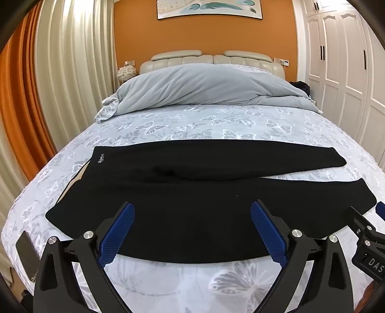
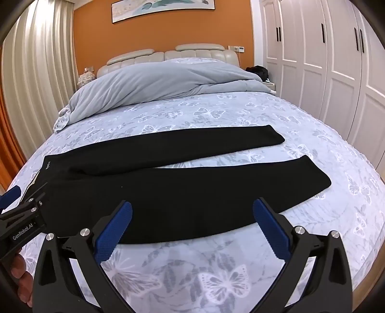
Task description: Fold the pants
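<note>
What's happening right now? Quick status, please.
Both claws open, left and right, holding nothing. Pants flat on bed, unfolded. Phone at bed's edge, clear of pants.

We count one pair of black pants [image 1: 192,192], two legs. One bed [image 1: 216,125]. One grey duvet [image 1: 204,84], bunched. One phone [image 1: 27,257]. One picture [image 1: 209,8] on the wall. Two grippers: left gripper [image 1: 192,216], right gripper [image 2: 192,214], two blue fingers [image 1: 115,236] each.
</note>
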`<action>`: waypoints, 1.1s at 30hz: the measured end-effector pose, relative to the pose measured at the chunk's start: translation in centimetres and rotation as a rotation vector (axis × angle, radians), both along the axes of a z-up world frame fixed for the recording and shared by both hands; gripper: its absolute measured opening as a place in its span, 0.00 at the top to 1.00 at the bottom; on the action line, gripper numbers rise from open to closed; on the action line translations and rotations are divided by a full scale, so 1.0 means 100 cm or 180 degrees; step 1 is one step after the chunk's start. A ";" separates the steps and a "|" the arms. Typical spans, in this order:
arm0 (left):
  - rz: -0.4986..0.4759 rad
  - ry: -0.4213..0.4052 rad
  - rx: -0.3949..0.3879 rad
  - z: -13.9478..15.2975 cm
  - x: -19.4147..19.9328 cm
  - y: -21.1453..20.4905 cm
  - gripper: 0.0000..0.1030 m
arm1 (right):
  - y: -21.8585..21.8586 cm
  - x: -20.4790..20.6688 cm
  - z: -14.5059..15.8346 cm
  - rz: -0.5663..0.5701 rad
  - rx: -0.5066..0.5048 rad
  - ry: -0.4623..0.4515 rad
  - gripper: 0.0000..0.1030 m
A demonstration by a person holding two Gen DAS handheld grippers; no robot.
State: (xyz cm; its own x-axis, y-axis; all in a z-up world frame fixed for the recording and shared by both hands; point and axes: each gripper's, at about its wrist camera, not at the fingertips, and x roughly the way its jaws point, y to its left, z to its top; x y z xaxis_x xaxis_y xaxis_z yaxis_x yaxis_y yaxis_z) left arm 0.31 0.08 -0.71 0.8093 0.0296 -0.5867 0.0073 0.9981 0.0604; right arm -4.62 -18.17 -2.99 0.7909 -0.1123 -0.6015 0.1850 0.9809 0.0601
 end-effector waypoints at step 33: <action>0.0011 0.0011 0.0023 -0.002 0.001 -0.005 0.07 | -0.003 -0.001 -0.002 0.0001 -0.0012 -0.0011 0.04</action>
State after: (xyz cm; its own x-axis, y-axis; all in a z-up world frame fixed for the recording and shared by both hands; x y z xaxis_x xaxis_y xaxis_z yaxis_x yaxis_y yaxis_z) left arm 0.40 -0.41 -0.88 0.8071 0.0365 -0.5892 0.0042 0.9977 0.0675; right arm -4.72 -18.42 -3.22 0.7929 -0.1145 -0.5984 0.1847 0.9812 0.0569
